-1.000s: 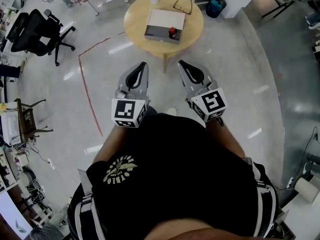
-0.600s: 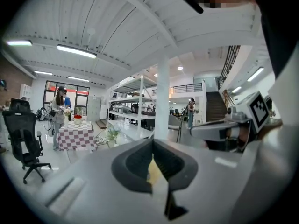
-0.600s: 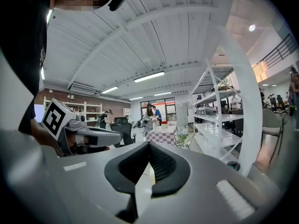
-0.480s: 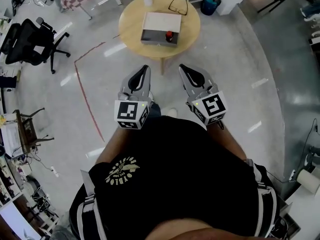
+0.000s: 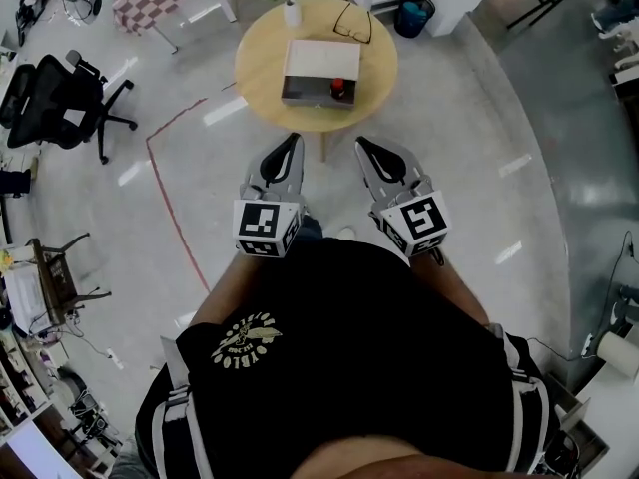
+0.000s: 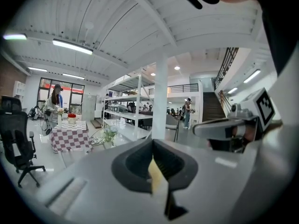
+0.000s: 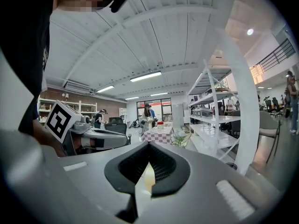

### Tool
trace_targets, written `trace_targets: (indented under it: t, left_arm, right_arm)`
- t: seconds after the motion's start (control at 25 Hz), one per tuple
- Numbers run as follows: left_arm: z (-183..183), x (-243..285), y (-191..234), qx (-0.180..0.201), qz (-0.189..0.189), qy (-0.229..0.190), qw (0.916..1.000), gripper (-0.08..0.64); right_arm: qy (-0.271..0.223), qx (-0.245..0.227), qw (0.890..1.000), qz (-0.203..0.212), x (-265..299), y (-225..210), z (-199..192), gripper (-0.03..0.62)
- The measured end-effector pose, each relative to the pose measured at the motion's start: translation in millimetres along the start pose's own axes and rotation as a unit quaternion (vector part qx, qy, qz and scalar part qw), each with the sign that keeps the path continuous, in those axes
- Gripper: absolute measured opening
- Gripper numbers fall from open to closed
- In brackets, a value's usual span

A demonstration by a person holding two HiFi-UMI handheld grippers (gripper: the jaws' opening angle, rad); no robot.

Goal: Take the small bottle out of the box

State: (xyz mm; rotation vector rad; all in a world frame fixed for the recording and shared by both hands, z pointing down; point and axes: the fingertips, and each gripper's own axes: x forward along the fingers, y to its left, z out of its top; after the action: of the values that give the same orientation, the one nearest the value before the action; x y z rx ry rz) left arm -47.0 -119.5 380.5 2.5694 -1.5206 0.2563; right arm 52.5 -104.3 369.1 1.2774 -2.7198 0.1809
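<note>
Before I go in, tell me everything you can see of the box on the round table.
The box is flat and rectangular. Most of its top is pale cream, with a grey strip along the side nearer the person. It lies level near the middle of the round wooden table, slightly askew. A small red-topped bottle stands at the right end of the grey strip. Finer detail is too small to tell.

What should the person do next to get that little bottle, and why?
Probably step closer and bring the right gripper over the table. It and the left gripper are shut, empty and short of the table, while the bottle stands in the box, toward its right side.
</note>
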Motion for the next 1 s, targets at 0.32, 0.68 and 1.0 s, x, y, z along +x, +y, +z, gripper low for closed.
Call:
trace_targets:
  t: [0.32,0.68,1.0]
  left_arm:
    - [1,17,-3,-0.001,-0.018,0.008,0.9998,0.0]
    - [-2,3,-25,-0.005,-0.004,-0.003,1.0,0.0]
    - [-22,-17,-57,-0.011,-0.003,0.0,0.9999,0.0]
  right_arm:
    - [-0.004,0.005,1.0,-0.007,5,-10,3,0.006]
    - [-0.005,-0.001,1.0,0.007,-24,-5,-4,0.007]
    - [-0.001,-0.006,1.0,0.007,-60,1,-19,0.008]
